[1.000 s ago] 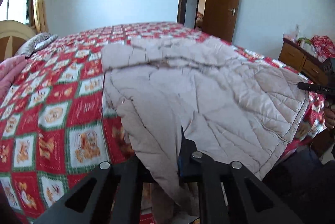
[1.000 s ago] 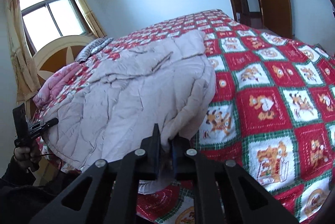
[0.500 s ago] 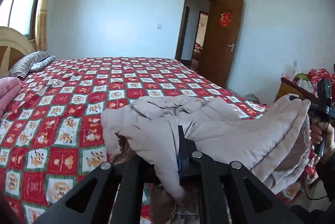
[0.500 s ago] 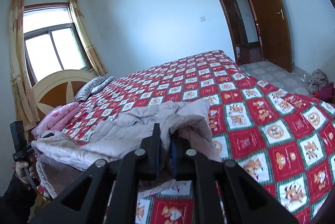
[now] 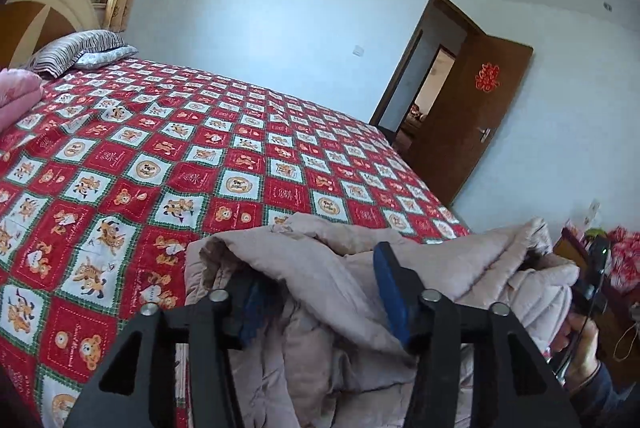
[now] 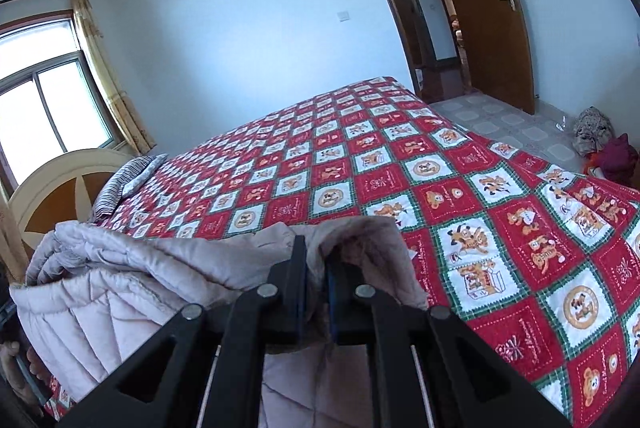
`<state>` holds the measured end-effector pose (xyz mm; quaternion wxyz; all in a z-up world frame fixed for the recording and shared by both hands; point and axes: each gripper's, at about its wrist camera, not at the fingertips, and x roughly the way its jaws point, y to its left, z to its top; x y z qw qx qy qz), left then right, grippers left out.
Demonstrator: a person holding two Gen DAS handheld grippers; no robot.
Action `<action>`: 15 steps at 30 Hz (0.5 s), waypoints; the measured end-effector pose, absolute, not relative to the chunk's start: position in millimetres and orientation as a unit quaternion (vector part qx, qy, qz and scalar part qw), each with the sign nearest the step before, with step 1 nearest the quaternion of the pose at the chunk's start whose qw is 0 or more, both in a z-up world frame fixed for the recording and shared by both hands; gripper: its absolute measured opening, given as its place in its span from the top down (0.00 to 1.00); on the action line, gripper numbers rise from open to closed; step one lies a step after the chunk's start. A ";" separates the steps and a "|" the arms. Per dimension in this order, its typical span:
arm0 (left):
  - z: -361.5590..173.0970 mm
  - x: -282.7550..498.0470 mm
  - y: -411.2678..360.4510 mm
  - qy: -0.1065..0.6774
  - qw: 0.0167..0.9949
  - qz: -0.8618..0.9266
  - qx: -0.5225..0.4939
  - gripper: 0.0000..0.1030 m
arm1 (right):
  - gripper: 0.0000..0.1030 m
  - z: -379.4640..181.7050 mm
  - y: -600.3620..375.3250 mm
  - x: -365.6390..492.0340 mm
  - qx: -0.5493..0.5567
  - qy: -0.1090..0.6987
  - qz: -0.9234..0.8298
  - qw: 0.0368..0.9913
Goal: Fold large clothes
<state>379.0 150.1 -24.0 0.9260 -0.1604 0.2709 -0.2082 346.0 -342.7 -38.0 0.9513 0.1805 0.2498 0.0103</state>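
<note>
Beige, quilted, padded coat [image 5: 328,268] bunched at the near edge of the red-and-white checked bedspread [image 5: 208,164], part draped off the side. Soft and puffy, likely light for its bulk, smooth shell probably slippery, so prone to sliding and springing back out of a fold. Left gripper [image 5: 320,292] just opened, jaws wide apart, fabric lying between them but no longer pinched. Right gripper [image 6: 316,288] clenched on a fold of the coat's edge. Best taken at hems, cuffs or seams, where the thin layers pinch firmly; thick padded panels would slip free.
</note>
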 end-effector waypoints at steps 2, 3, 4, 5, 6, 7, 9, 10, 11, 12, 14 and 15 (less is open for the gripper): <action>-22.5 387.6 148.3 0.262 0.929 -0.202 -0.168 0.34 | 0.89 -43.5 -343.6 364.8 0.180 0.258 0.003 0.949; -22.2 390.8 146.9 0.258 0.932 -0.195 -0.165 0.33 | 0.89 -46.9 -343.5 374.2 0.179 0.262 0.001 0.948; -22.2 394.0 145.3 0.252 0.935 -0.187 -0.162 0.31 | 0.89 -49.5 -342.5 383.4 0.174 0.264 -0.004 0.949; -22.7 397.4 143.8 0.248 0.938 -0.181 -0.161 0.28 | 0.89 -52.2 -341.3 392.1 0.169 0.266 -0.009 0.949; -23.3 401.6 141.8 0.247 0.941 -0.172 -0.157 0.26 | 0.89 -56.4 -340.7 400.8 0.166 0.268 -0.014 0.949; -24.3 406.4 140.7 0.247 0.944 -0.162 -0.151 0.26 | 0.89 -59.8 -340.2 408.7 0.166 0.271 -0.017 0.948; -27.7 418.3 138.4 0.252 0.945 -0.146 -0.145 0.22 | 0.89 -68.6 -339.4 426.3 0.162 0.279 -0.023 0.946; -29.3 422.6 138.5 0.253 0.946 -0.140 -0.145 0.22 | 0.88 -72.0 -338.2 433.0 0.158 0.283 -0.027 0.946; -30.3 426.8 139.6 0.253 0.947 -0.133 -0.147 0.21 | 0.88 -75.4 -336.6 439.4 0.153 0.285 -0.028 0.946; -30.2 429.8 140.1 0.249 0.949 -0.126 -0.145 0.15 | 0.88 -78.7 -335.0 444.8 0.147 0.286 -0.031 0.946; -24.5 431.6 141.7 0.226 0.962 -0.091 -0.121 0.01 | 0.88 -87.2 -333.2 455.0 0.134 0.294 -0.041 0.945; -20.7 431.4 145.2 0.211 0.968 -0.077 -0.116 0.01 | 0.87 -91.9 -333.4 458.1 0.132 0.299 -0.043 0.944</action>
